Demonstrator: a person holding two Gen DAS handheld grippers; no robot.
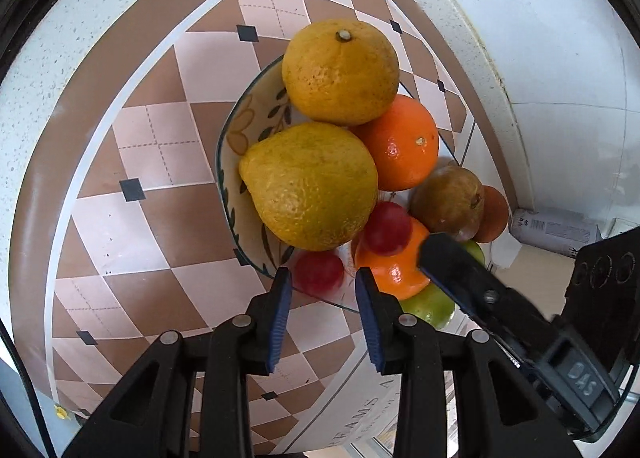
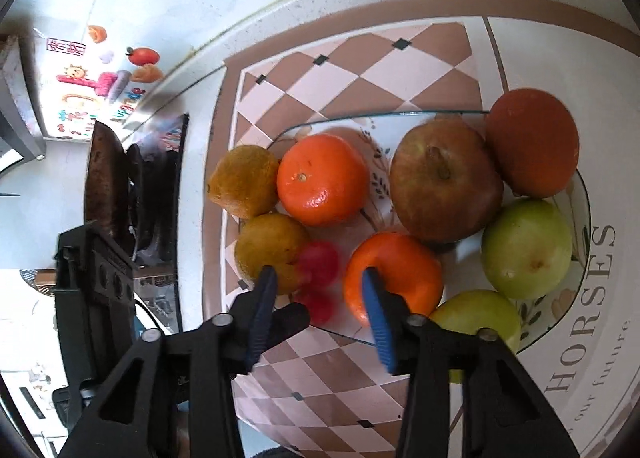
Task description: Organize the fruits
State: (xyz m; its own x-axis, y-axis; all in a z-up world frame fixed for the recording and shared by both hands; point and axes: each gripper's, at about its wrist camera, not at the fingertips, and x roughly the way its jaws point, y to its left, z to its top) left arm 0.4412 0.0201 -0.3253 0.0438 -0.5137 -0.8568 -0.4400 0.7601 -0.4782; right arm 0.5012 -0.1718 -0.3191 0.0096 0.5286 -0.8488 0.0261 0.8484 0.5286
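Observation:
A glass plate (image 1: 232, 125) (image 2: 400, 113) holds several fruits: two yellow citrus (image 1: 312, 185) (image 2: 272, 254), oranges (image 1: 404, 141) (image 2: 322, 179), a brown pear (image 1: 448, 201) (image 2: 444, 181), green apples (image 2: 526, 248), and two small red fruits (image 1: 318, 272) (image 2: 318, 262). My left gripper (image 1: 322, 278) is open just above a red fruit at the plate's near edge. My right gripper (image 2: 318, 278) is open, its fingers straddling the red fruits; its right finger lies over an orange (image 2: 404, 270). It shows in the left wrist view as a black finger (image 1: 452, 258).
The plate sits on a brown and pink checked tablecloth (image 1: 152, 197) (image 2: 360, 57) on a white speckled counter (image 1: 52, 57). A white wall (image 1: 560, 37) stands behind. A dark stove (image 2: 132, 193) lies to the left in the right wrist view.

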